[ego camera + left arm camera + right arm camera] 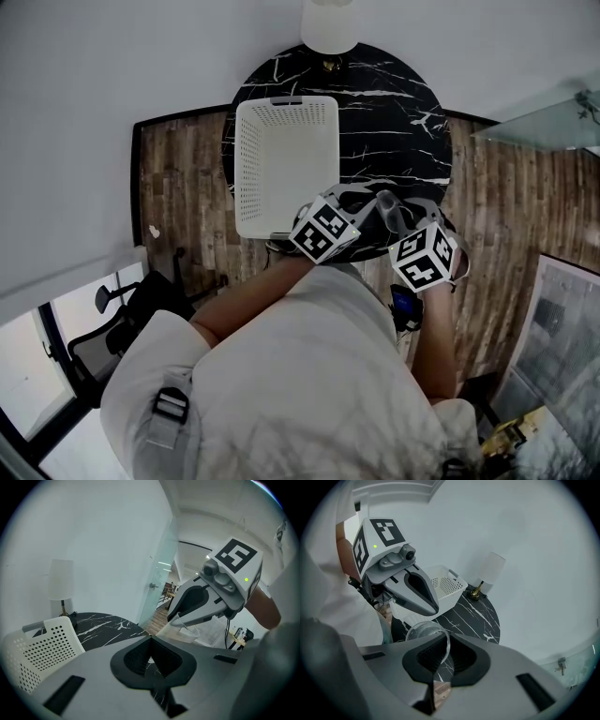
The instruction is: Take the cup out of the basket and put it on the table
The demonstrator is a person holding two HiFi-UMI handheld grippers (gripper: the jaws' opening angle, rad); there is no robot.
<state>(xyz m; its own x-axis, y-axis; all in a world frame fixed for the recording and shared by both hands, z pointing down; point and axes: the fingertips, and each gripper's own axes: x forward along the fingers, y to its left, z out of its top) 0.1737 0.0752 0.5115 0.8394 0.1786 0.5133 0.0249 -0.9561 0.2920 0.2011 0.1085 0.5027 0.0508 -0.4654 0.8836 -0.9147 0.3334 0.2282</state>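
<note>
A clear cup (425, 633) hangs tilted over the near edge of the round black marble table (394, 122). My right gripper (440, 656) is shut on its rim wall. In the left gripper view the same cup (191, 628) shows under the right gripper's fingers (197, 605). My left gripper (151, 660) is shut with nothing in it, close beside the right one. In the head view both grippers, left (361, 197) and right (386, 208), sit just right of the white perforated basket (246, 169), which is empty. The cup is hard to make out there.
A white table lamp (328, 23) stands at the table's far edge behind the basket. Bare marble lies to the right of the basket. An office chair (122, 319) stands on the wood floor at the lower left. A glass partition (544, 122) is at the right.
</note>
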